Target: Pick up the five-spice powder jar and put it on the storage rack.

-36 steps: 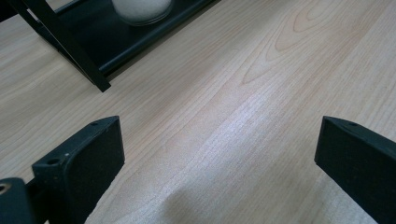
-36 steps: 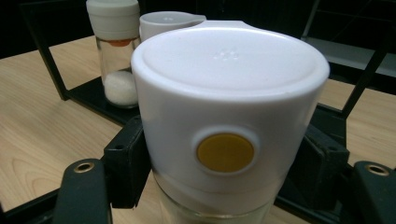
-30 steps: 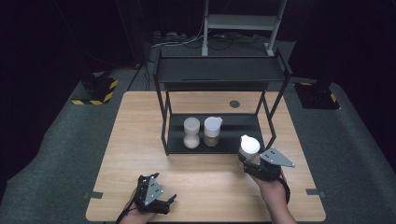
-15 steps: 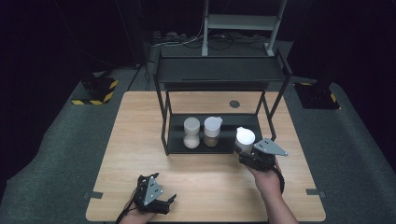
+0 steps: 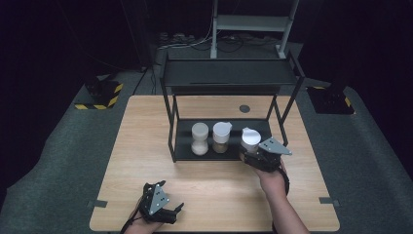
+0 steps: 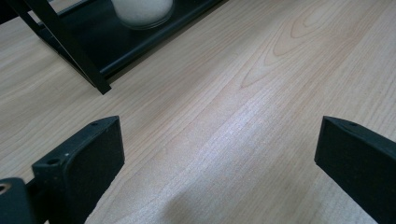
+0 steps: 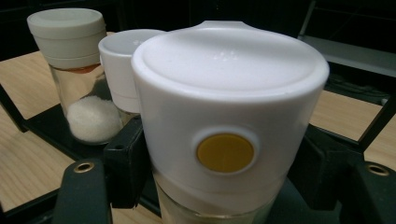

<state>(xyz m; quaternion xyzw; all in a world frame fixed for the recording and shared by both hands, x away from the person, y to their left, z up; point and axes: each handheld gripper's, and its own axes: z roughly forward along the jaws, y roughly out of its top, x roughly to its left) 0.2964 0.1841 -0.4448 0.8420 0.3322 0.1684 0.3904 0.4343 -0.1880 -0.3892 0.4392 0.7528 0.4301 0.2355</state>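
Right gripper (image 5: 254, 155), clamping the white-lidded jar (image 5: 251, 139), is edging onto the rack's lower shelf (image 5: 185, 153). Placement is nearing. Left gripper (image 5: 168, 212) is idling, jaws wide, empty.

High view: wooden table (image 5: 146, 146) evenly lit from overhead, surroundings near black, image soft. Left gripper view: pale sheen on the wood grain, 1 faint shadow at bottom. Right gripper view: white-lidded jar (image 7: 229, 116) sharp, background rack blurred

No text, label, brand, number or sign can be read on anything here.
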